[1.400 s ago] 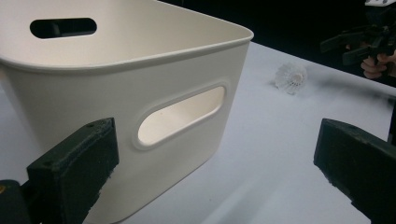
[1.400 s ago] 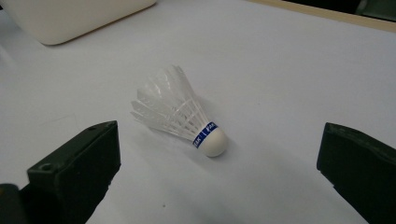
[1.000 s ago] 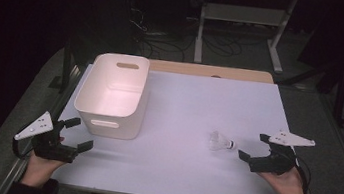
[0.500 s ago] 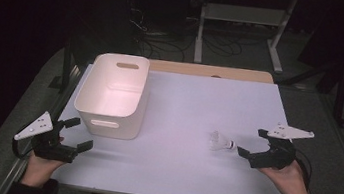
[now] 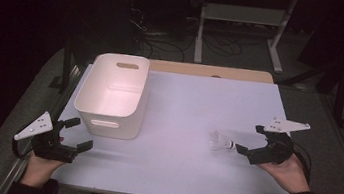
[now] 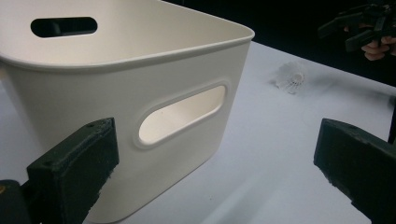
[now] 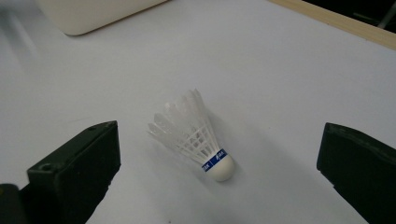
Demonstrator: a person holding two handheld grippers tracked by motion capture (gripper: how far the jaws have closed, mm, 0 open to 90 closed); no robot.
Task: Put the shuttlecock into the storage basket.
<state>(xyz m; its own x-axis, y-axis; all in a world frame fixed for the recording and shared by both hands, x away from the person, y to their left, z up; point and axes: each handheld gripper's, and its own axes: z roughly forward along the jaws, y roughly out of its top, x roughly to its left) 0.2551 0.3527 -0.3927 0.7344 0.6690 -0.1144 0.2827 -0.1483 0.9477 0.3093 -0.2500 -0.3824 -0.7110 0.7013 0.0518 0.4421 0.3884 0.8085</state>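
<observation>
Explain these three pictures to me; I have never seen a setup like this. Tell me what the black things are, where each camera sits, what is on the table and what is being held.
No robot here: a person holds a two-jaw hand tool in each hand. The high view looks down on the table from above the person's side, with the left gripper and right gripper coming in from the bottom. The other two pictures come from cameras riding on the grippers, so the black blocks at their lower edges are each gripper's own jaws.

On the table stand a white bin with handle slots and, lying on its side, a white shuttlecock. Nothing is held: both grippers are open, the right one pointed at the shuttlecock, the left one at the bin.
</observation>
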